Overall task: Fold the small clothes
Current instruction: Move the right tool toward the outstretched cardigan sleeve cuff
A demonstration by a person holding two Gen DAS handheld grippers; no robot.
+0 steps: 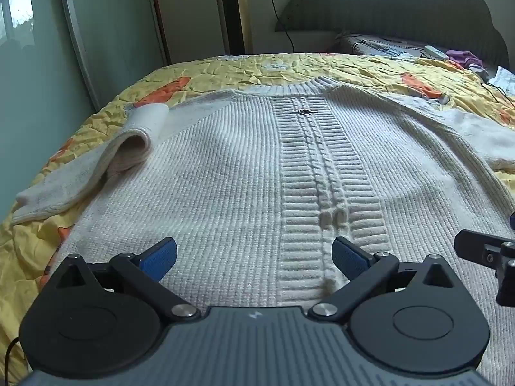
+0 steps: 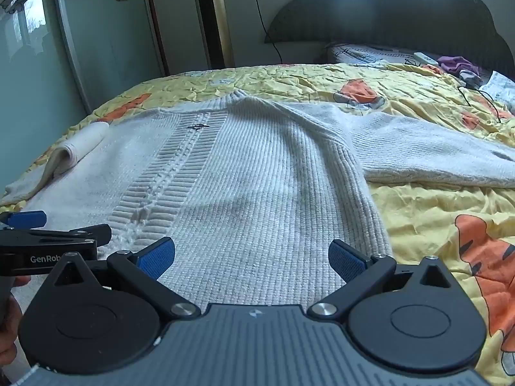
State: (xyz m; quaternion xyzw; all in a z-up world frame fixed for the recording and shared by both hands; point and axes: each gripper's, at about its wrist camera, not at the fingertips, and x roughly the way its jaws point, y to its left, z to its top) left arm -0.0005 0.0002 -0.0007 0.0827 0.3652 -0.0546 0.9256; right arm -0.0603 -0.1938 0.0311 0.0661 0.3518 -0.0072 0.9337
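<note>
A white knitted sweater (image 1: 244,167) (image 2: 257,173) lies flat on the bed, collar toward the headboard, a cable stripe down its middle and a small metal ring (image 1: 304,112) near the collar. Its left sleeve (image 1: 96,167) is doubled over beside the body; its right sleeve (image 2: 434,157) stretches out to the right. My left gripper (image 1: 254,259) hovers open over the hem near the cable stripe. My right gripper (image 2: 252,259) hovers open over the hem's right half. Nothing is between either pair of blue pads. The left gripper (image 2: 25,218) shows at the right wrist view's left edge.
A yellow quilt (image 2: 418,212) with orange cartoon prints covers the bed. A dark headboard (image 2: 402,22), a pillow (image 2: 360,52), purple cloth (image 2: 457,62) and a black cable (image 2: 482,99) lie at the far right. A glass sliding door (image 1: 38,74) stands on the left.
</note>
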